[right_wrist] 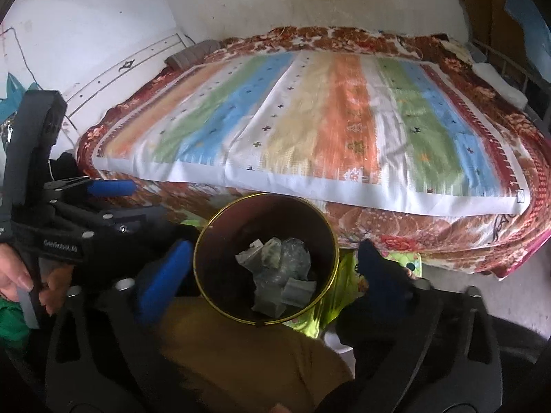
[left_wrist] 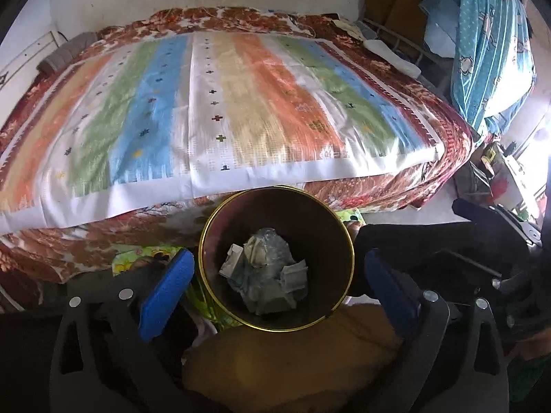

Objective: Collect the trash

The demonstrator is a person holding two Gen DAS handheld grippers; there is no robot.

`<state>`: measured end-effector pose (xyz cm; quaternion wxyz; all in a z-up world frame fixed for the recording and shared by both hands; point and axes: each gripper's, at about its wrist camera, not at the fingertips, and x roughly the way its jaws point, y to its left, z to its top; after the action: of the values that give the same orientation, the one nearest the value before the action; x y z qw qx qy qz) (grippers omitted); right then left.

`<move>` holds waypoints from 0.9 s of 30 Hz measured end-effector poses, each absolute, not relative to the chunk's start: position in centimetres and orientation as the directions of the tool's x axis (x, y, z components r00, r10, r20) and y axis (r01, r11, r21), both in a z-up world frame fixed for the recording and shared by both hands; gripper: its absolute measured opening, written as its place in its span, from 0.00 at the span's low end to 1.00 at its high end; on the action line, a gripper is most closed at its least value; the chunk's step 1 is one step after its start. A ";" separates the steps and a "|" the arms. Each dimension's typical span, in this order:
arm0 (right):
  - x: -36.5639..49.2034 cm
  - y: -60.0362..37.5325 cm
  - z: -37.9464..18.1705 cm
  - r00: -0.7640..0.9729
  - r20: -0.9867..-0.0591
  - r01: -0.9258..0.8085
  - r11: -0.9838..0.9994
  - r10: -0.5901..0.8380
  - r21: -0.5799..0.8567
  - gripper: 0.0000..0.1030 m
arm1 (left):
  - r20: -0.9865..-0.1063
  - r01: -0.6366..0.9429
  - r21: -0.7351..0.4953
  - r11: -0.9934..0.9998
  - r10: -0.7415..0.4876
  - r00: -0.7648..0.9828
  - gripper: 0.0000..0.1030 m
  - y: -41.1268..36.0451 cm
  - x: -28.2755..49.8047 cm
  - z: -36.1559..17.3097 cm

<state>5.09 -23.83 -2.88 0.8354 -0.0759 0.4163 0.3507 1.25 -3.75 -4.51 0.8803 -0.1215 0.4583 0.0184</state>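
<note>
A round bin [left_wrist: 204, 241] with a gold rim and dark inside stands on the floor in front of the bed. Crumpled paper and plastic trash [left_wrist: 265, 272] lies at its bottom. My left gripper [left_wrist: 277, 258] hangs above the bin, open, its blue pads [left_wrist: 165, 289] wide on either side of the rim with nothing between them. In the right wrist view the same bin [right_wrist: 197, 254] and trash [right_wrist: 279, 268] sit under my right gripper [right_wrist: 273, 247], which is also open and empty. The left gripper's body [right_wrist: 62, 227] shows at the left there, held by a hand [right_wrist: 13, 275].
A bed with a striped cloth [left_wrist: 224, 103] over a floral blanket [right_wrist: 396, 234] fills the space behind the bin. A green patterned bag [right_wrist: 344, 275] lies beside the bin. Tan fabric [left_wrist: 292, 354] is just below it. Clutter and blue cloth [left_wrist: 489, 51] stand at the right.
</note>
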 end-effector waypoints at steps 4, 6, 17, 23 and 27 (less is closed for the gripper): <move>5.2 -23.8 -3.2 0.406 -0.740 -0.646 0.741 0.536 0.182 0.91 | -0.828 -0.157 -0.195 0.968 -0.077 0.556 0.94 -3.8 0.6 -5.6; 5.1 -23.5 -3.2 0.398 -0.738 -0.655 0.732 0.545 0.187 0.91 | -0.823 -0.151 -0.215 0.965 -0.096 0.559 0.94 -3.9 0.4 -5.6; 4.7 -23.1 -3.4 0.375 -0.743 -0.678 0.711 0.555 0.189 0.91 | -0.818 -0.175 -0.215 0.961 -0.079 0.569 0.94 -3.8 0.1 -5.3; 4.6 -23.2 -3.6 0.353 -0.744 -0.681 0.701 0.567 0.212 0.92 | -0.820 -0.158 -0.227 0.961 -0.101 0.564 0.94 -3.9 0.2 -5.3; 4.6 -23.3 -3.7 0.348 -0.747 -0.682 0.700 0.566 0.213 0.92 | -0.821 -0.157 -0.227 0.961 -0.102 0.562 0.94 -4.0 0.2 -5.2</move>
<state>4.62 -23.25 -3.74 0.8182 -0.0678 0.4249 0.3813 0.19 -4.00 -5.23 0.8729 -0.1388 0.4676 0.0158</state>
